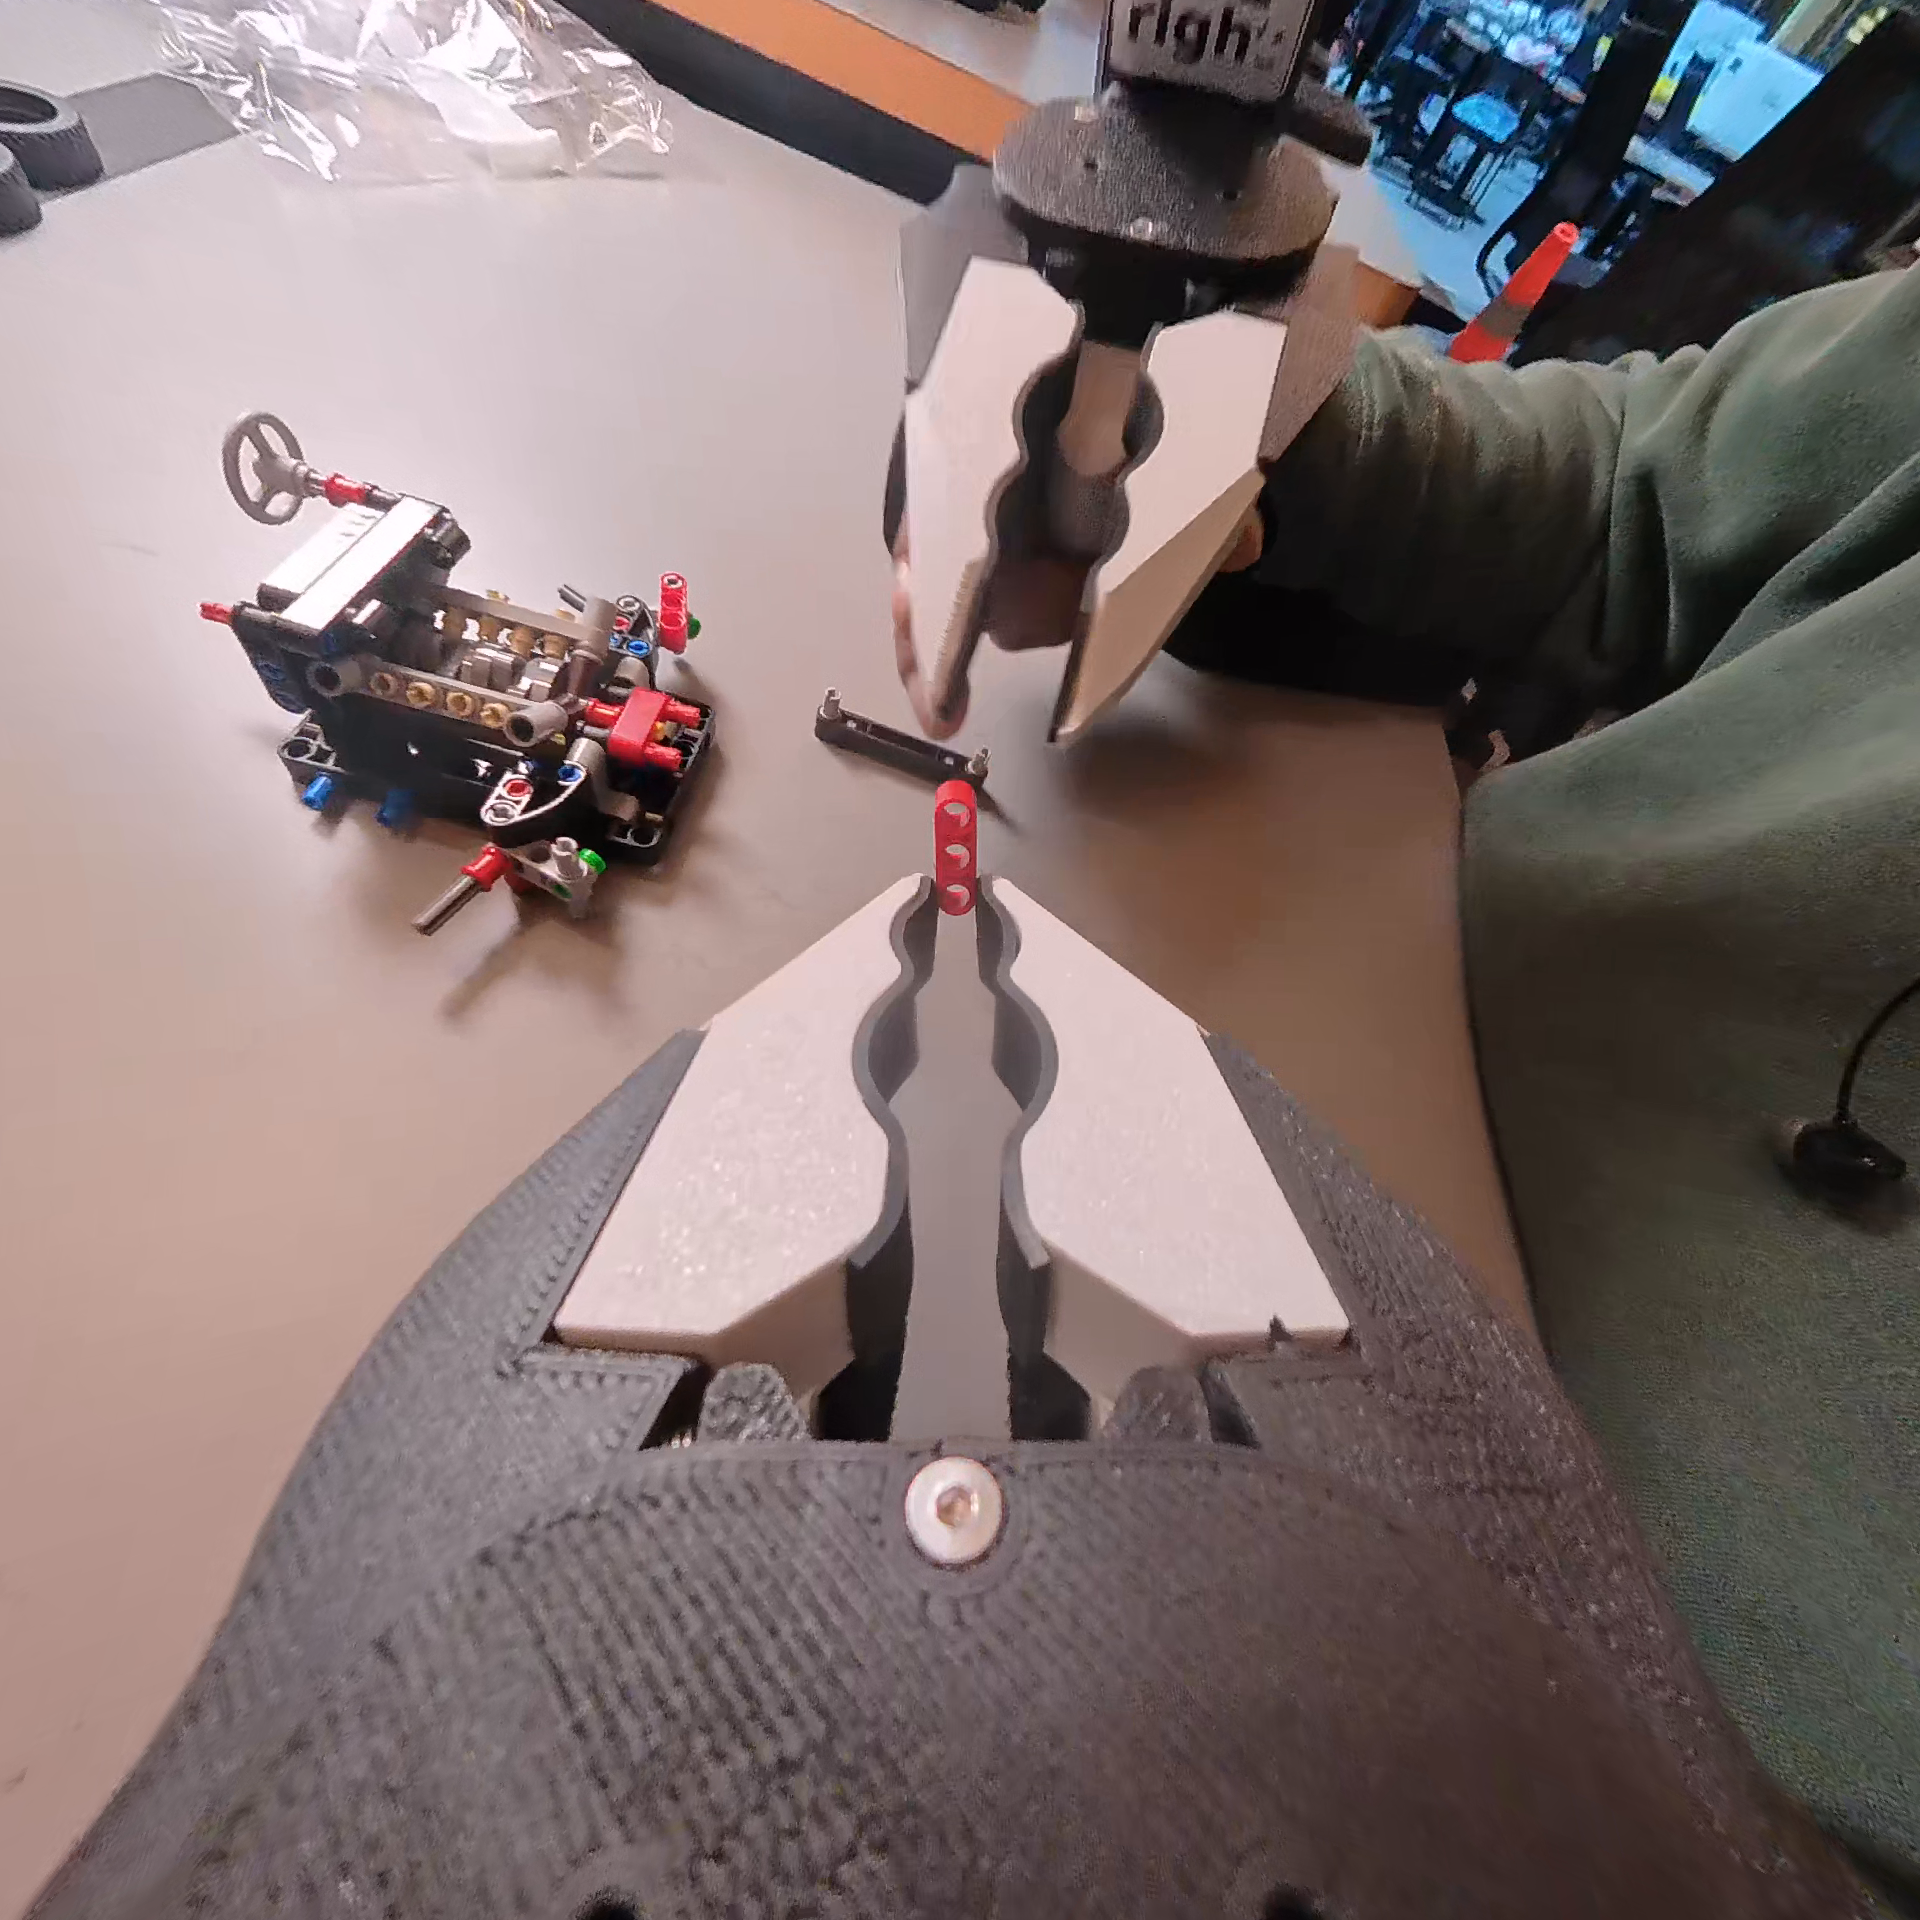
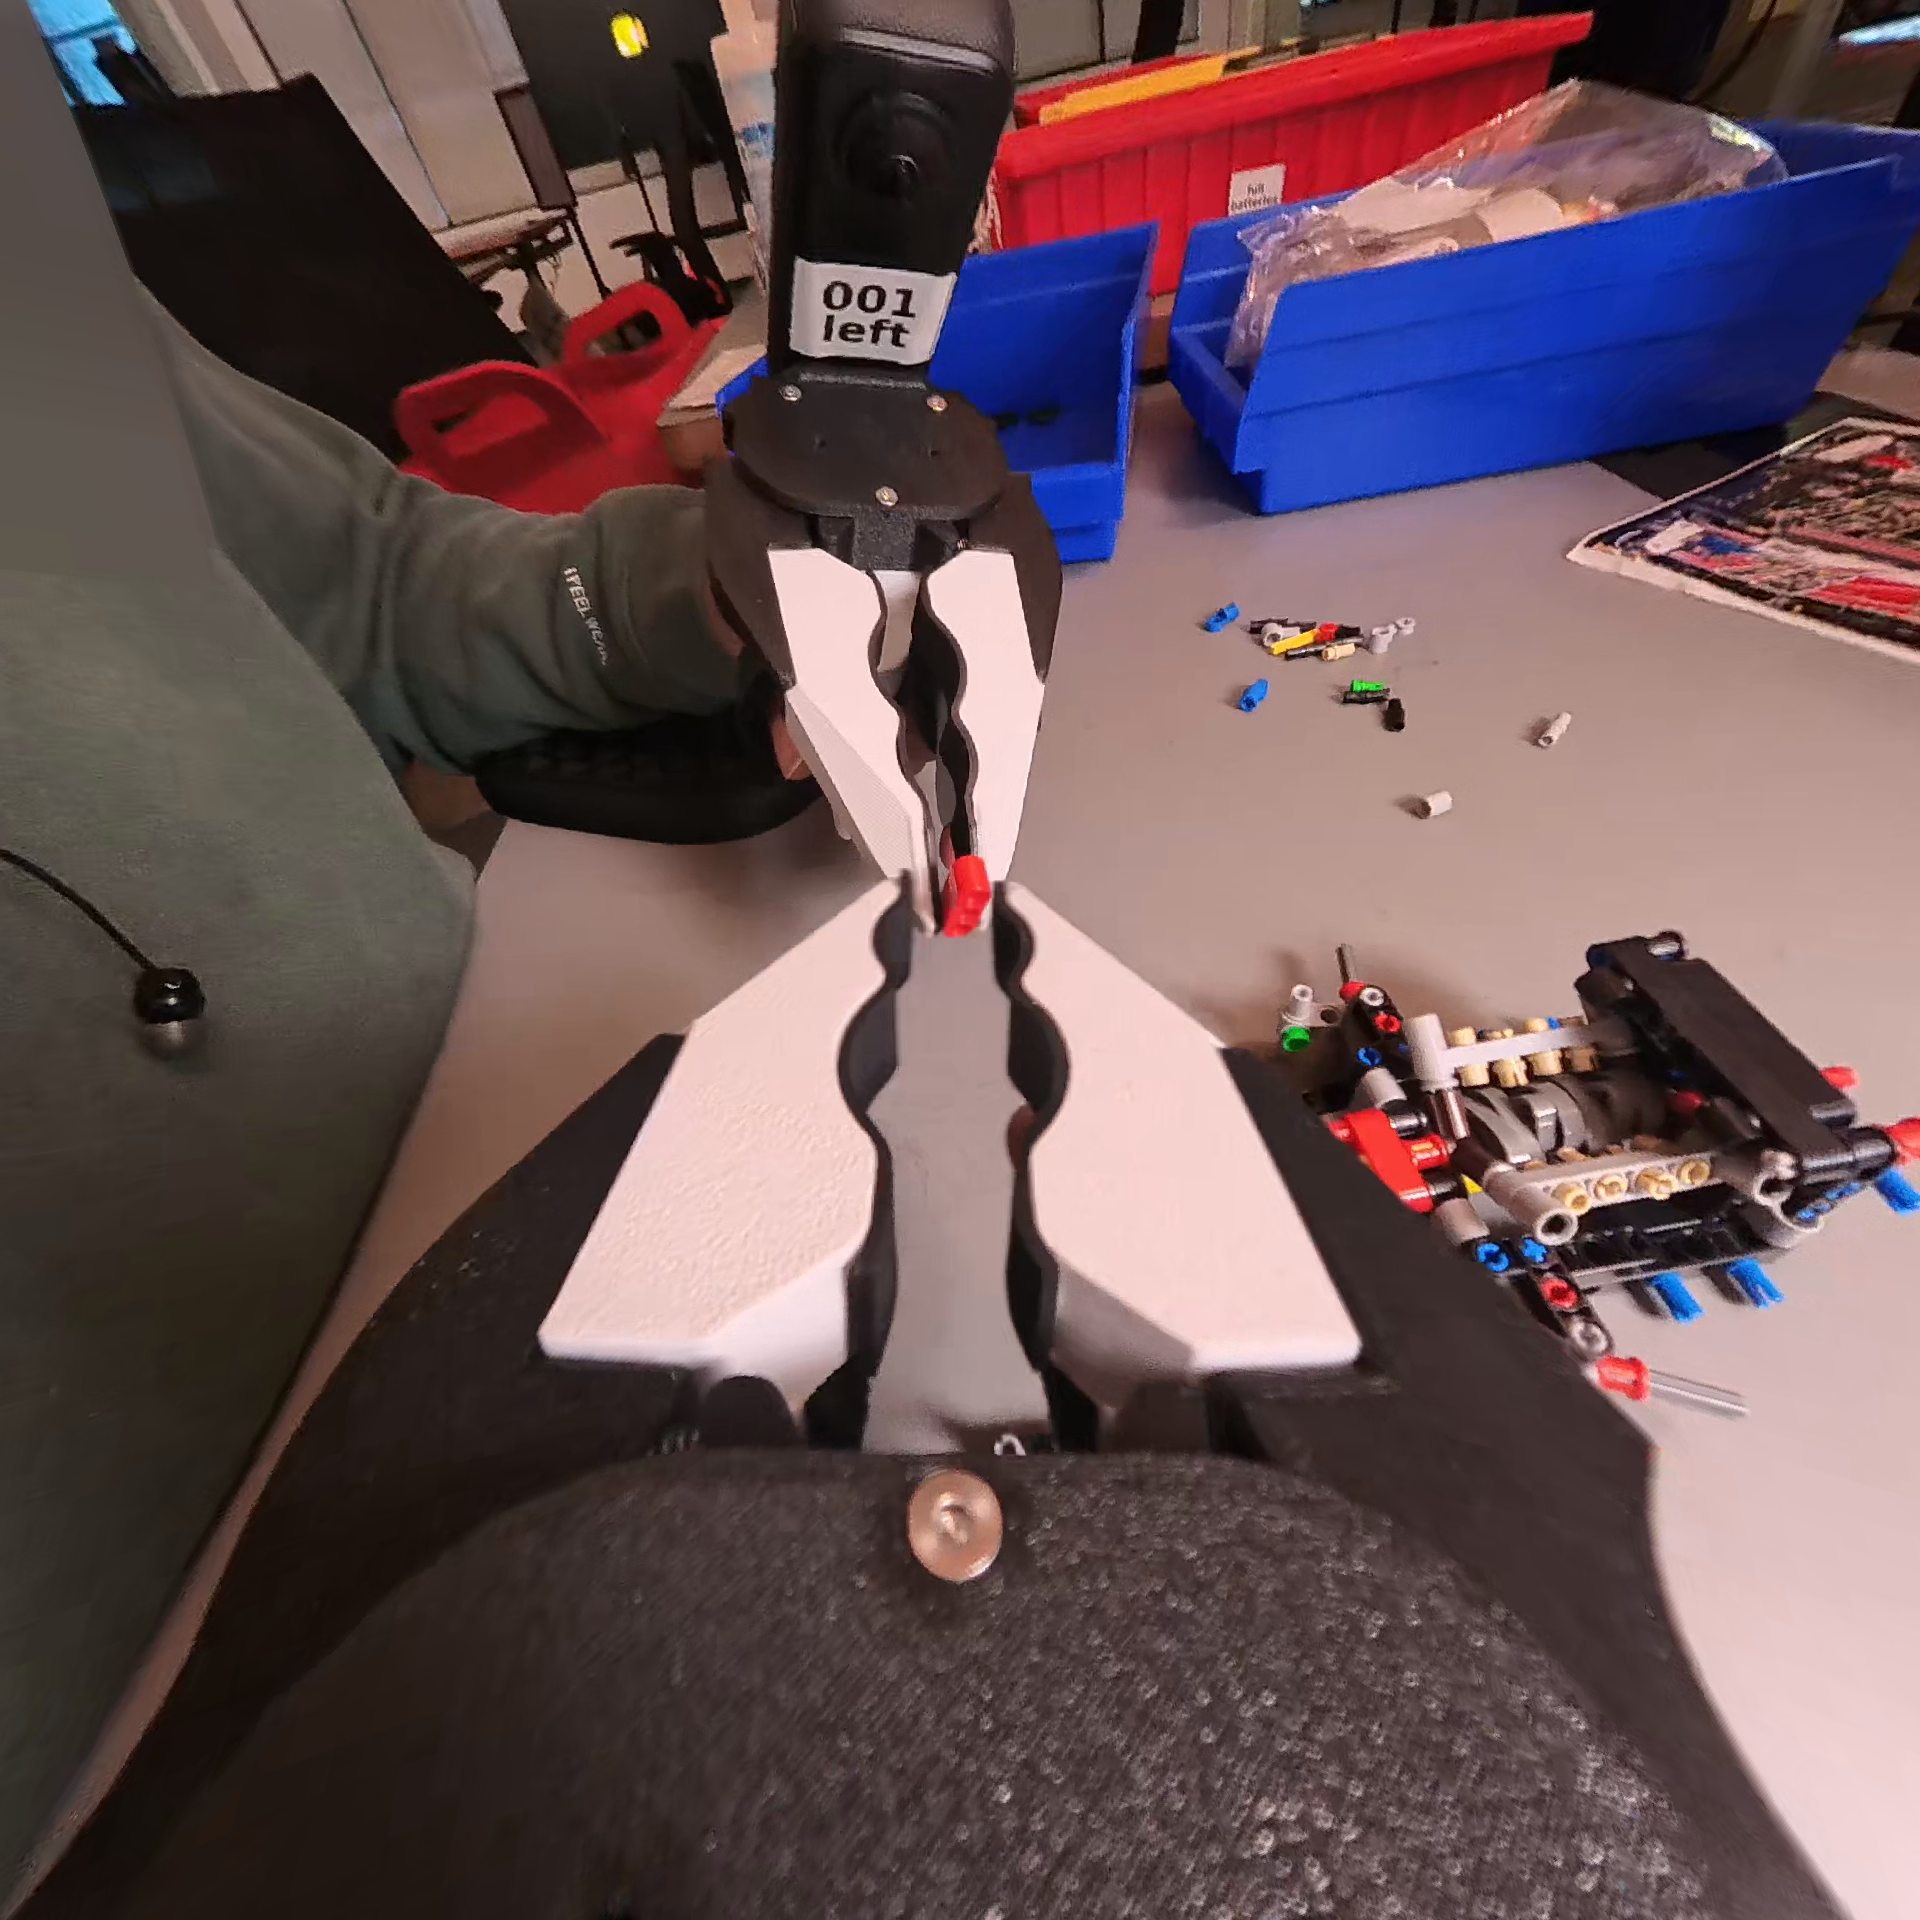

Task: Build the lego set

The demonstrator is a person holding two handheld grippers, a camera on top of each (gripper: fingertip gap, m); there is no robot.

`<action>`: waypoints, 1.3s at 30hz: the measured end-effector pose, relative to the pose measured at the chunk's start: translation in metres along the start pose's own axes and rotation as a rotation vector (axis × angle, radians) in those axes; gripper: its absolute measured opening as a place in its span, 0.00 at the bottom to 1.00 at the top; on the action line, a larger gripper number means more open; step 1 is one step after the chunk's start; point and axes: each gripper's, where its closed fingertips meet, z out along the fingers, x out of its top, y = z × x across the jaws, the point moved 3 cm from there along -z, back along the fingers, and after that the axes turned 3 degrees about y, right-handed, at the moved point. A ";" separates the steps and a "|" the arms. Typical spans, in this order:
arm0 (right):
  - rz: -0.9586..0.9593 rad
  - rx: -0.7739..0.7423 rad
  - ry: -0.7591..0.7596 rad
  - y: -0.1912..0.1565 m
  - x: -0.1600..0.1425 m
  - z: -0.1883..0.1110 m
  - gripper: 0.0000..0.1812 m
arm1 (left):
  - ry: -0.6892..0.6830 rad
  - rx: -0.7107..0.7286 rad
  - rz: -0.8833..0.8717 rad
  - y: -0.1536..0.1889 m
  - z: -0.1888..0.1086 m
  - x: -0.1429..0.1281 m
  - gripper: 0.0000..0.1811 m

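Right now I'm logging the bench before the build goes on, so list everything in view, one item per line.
Red beam: one, red, three holes, pinched in the left gripper's tips.
Black beam: one, black with grey pins, flat on the table under the right gripper.
Lego assembly: one, black, grey, red, mid-table, steering wheel on top.
Loose pieces: scattered, mixed colours, beyond the assembly.
Bins: two blue, one red, along the table's far edge.
Instruction booklet: one, far side.
Tyres: two, black, far corner.
Plastic bag: one, clear, near the tyres.
Left gripper: shut on the red beam.
Right gripper: open above the black beam.
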 end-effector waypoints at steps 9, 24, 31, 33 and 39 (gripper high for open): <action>-0.083 0.027 -0.085 -0.004 -0.009 0.008 0.04 | 0.028 -0.028 0.024 0.008 0.002 0.005 0.03; -0.038 0.063 0.201 -0.011 0.020 0.003 0.03 | 0.250 -0.101 0.019 0.018 -0.015 0.033 0.03; -0.201 0.059 -0.113 -0.014 -0.006 0.008 0.08 | 0.017 -0.047 0.127 0.019 0.002 0.006 0.03; -0.247 0.051 -0.172 -0.015 -0.012 0.011 0.04 | -0.015 -0.035 0.140 0.018 0.005 0.001 0.03; -0.296 0.039 -0.251 -0.015 -0.020 0.012 0.04 | -0.056 -0.022 0.160 0.017 0.007 -0.004 0.03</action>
